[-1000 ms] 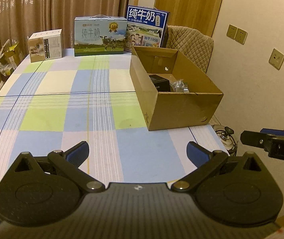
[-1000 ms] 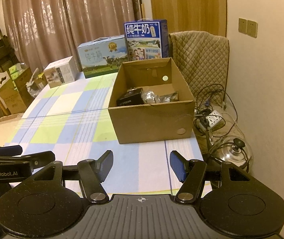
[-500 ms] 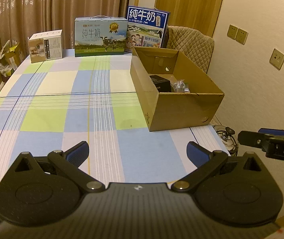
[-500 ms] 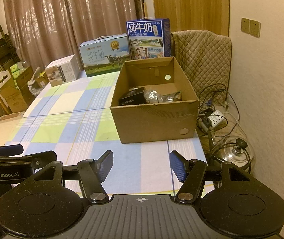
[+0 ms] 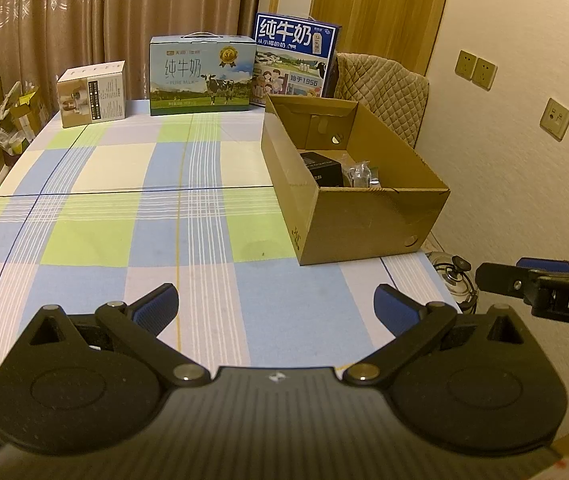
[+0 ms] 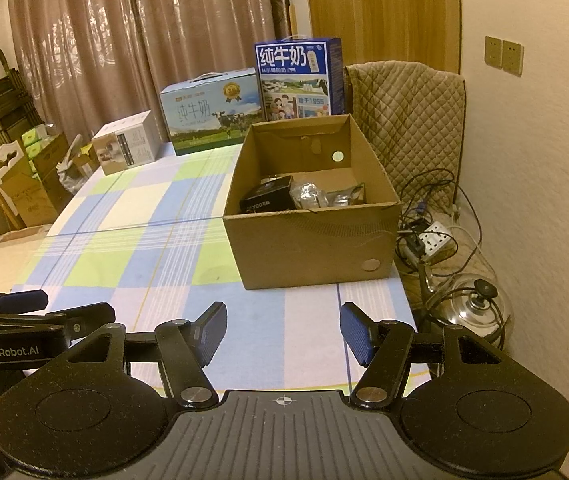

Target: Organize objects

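Right tongs (image 6: 283, 330) gape empty; cardboard box (image 6: 316, 246) wall hides its contents.

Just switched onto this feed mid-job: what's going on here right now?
A person holds a gripper in each hand above the near edge of the checked tablecloth. The left gripper and right gripper are both open and empty, touching nothing. Ahead, the open cardboard box already holds a black box and some clear-wrapped items. Three cartons stand along the far edge.
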A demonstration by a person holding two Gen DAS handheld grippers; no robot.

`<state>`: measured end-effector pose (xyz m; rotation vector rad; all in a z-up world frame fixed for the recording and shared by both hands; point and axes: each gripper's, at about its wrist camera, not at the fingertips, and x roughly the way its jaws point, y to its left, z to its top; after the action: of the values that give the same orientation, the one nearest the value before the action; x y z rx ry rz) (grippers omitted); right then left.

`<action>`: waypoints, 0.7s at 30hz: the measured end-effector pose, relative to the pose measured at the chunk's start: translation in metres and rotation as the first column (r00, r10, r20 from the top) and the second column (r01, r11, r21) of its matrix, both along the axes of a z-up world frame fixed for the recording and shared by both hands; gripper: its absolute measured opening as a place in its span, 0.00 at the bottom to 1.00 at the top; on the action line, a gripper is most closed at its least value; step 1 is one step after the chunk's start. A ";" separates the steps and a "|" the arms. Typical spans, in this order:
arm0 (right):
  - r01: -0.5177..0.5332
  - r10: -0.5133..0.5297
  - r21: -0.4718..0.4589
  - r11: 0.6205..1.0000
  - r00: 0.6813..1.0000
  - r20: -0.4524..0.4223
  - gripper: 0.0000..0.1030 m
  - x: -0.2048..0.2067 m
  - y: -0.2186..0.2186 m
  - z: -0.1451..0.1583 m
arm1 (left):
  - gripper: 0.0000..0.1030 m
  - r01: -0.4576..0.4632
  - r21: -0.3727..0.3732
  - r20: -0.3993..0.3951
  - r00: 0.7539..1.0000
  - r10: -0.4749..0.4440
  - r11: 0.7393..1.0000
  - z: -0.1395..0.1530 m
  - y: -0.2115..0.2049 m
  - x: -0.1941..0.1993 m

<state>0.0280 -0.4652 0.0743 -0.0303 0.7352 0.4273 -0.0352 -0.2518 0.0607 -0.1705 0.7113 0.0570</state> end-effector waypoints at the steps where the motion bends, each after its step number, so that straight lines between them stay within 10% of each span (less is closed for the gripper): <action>1: 0.000 0.000 0.000 1.000 1.000 0.000 0.58 0.000 0.000 0.000 | 0.99 0.000 0.000 0.000 1.000 0.000 1.000 0.000 0.000 0.000; 21: -0.002 0.002 0.003 1.000 1.000 -0.001 0.58 -0.002 0.005 0.002 | 0.99 -0.006 -0.028 0.011 1.000 0.006 1.000 0.002 0.002 -0.002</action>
<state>0.0265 -0.4602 0.0762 -0.0286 0.7352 0.4305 -0.0367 -0.2499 0.0627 -0.1999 0.7012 0.0517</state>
